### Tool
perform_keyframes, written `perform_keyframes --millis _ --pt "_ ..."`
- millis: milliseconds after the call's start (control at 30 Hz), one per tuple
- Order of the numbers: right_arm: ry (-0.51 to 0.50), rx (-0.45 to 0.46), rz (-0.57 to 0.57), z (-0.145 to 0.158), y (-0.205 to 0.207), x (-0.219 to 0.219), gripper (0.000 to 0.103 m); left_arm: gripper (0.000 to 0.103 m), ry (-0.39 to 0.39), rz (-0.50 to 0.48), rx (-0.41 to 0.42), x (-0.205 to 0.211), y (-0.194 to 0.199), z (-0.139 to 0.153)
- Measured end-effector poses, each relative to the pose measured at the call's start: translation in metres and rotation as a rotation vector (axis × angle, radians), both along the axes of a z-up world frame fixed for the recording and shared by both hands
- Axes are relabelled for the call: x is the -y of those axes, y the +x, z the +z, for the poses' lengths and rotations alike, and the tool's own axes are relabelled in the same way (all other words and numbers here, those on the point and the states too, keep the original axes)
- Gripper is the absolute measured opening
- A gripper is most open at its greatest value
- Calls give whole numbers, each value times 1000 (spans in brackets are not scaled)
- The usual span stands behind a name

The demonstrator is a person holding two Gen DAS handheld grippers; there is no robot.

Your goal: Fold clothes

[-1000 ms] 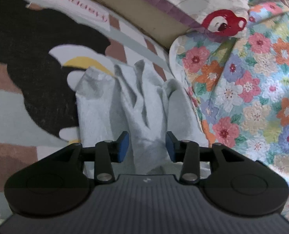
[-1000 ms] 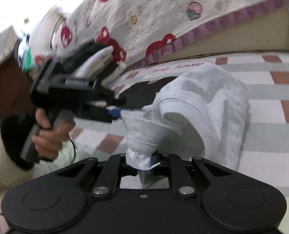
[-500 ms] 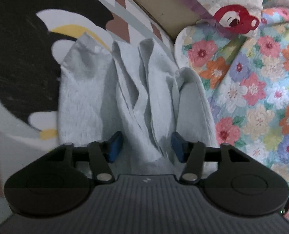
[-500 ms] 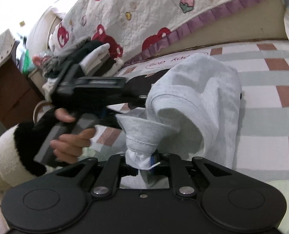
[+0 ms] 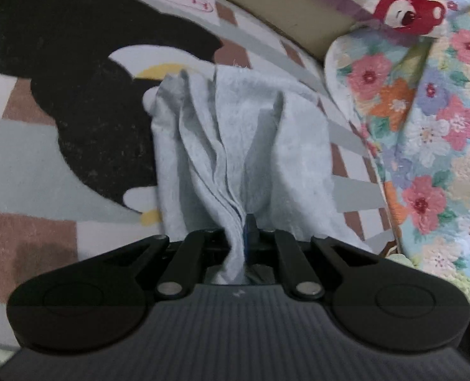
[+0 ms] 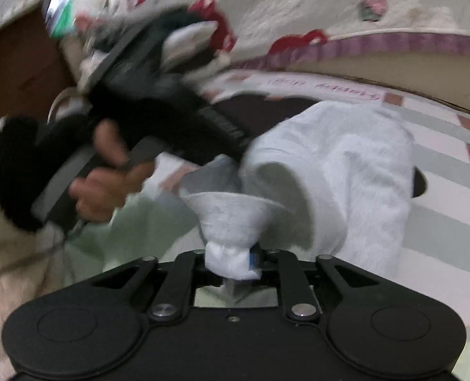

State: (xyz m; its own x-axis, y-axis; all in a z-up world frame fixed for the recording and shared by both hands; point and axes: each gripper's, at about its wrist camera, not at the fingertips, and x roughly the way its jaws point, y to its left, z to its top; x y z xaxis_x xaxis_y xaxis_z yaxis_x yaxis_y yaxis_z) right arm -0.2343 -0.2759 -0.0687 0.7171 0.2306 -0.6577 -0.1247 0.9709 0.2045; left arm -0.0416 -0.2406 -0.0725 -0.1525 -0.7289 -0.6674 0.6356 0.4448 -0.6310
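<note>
The checked rug point(image 5: 28, 146) with its big black cartoon figure is lying under everything you are working on, and it is running up to the base of a bed draped in a white quilt with red bear prints point(image 6: 314, 3). A flowered quilt point(image 5: 432, 133) is sitting along the rug's right edge in your left wrist view.

The pale grey garment point(image 5: 266, 146) is resting on the rug, just beside the flowered quilt, bunched into long pleats that are gathering toward your left gripper point(image 5: 246, 238). That gripper is clenched tight on the gathered folds, its blue pad point(image 5: 251, 231) pressing against the cloth.

From your right wrist view, the same garment point(image 6: 346, 174) is arching up off the rug, and a bunched wad of it is sitting between the fingers of your right gripper point(image 6: 231, 262). Those jaws are opening, though the cloth is filling the gap and touching both sides.

Your left hand point(image 6: 108, 171) is wrapping around the handle of the left gripper, blurred, with a cream sleeve and a dark fluffy cuff point(image 6: 16, 171) behind it
</note>
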Motion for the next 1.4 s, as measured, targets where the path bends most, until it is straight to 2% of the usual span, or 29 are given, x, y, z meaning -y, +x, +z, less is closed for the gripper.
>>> perform_keyframes --millis 67,167,267,333,367,400,433,500,533,567,633,700,767,833,900,967,1033,1067,1133,1167,1267,1333,1400 --pt "67 36 11 10 -10 7 34 4 -9 -6 7 -1 0 2" --pt "266 118 -41 27 -33 41 34 4 -25 -7 -12 -1 2 3" --pt "477 230 -228 33 -60 90 34 4 -42 -8 -50 -1 4 2" --pt "525 249 -385 29 -70 117 35 4 -122 -14 -147 -4 4 2" --pt "511 225 -440 24 -70 125 37 4 -162 -16 -190 -6 3 3" --pt "490 198 -458 20 -68 126 37 4 -177 -16 -195 -6 2 6" --pt "468 171 -477 16 -66 127 37 4 -157 -16 -151 -5 1 8" --pt "425 118 -514 7 -61 130 37 11 -73 -16 -23 -1 -1 11" --pt "401 91 -520 2 -56 129 37 13 -23 -22 38 1 -2 11" --pt "370 64 -505 -3 -49 123 37 15 -7 -18 80 -1 -3 14" --pt "280 21 -460 -9 -35 107 37 15 -43 6 130 -11 -3 27" --pt "182 3 -418 -10 -26 95 38 16 -133 27 153 -23 -2 45" --pt "105 -4 -387 -9 -22 88 38 25 -222 32 173 -33 -1 61" --pt "106 -5 -387 -8 -21 90 38 31 -266 11 178 -31 -6 66" --pt "115 -4 -399 -8 -21 94 38 35 -265 -43 190 -22 -16 65" --pt "107 1 -407 -9 -20 95 38 39 -225 -125 250 -7 -32 61" --pt "79 6 -400 -9 -18 90 38 42 -138 -228 334 9 -51 52" --pt "52 5 -387 -9 -16 86 38 45 -72 -265 371 15 -58 46" --pt "-21 -2 -347 -6 -12 79 39 44 100 -256 422 17 -67 30" --pt "-55 -6 -333 -5 -11 77 39 45 148 -249 443 15 -71 26" --pt "-97 0 -341 6 -7 84 40 48 201 -227 497 7 -75 30" --pt "-74 19 -343 11 -2 92 40 48 224 -186 488 5 -67 27" --pt "-73 19 -329 10 6 94 40 48 209 -167 475 4 -58 27"
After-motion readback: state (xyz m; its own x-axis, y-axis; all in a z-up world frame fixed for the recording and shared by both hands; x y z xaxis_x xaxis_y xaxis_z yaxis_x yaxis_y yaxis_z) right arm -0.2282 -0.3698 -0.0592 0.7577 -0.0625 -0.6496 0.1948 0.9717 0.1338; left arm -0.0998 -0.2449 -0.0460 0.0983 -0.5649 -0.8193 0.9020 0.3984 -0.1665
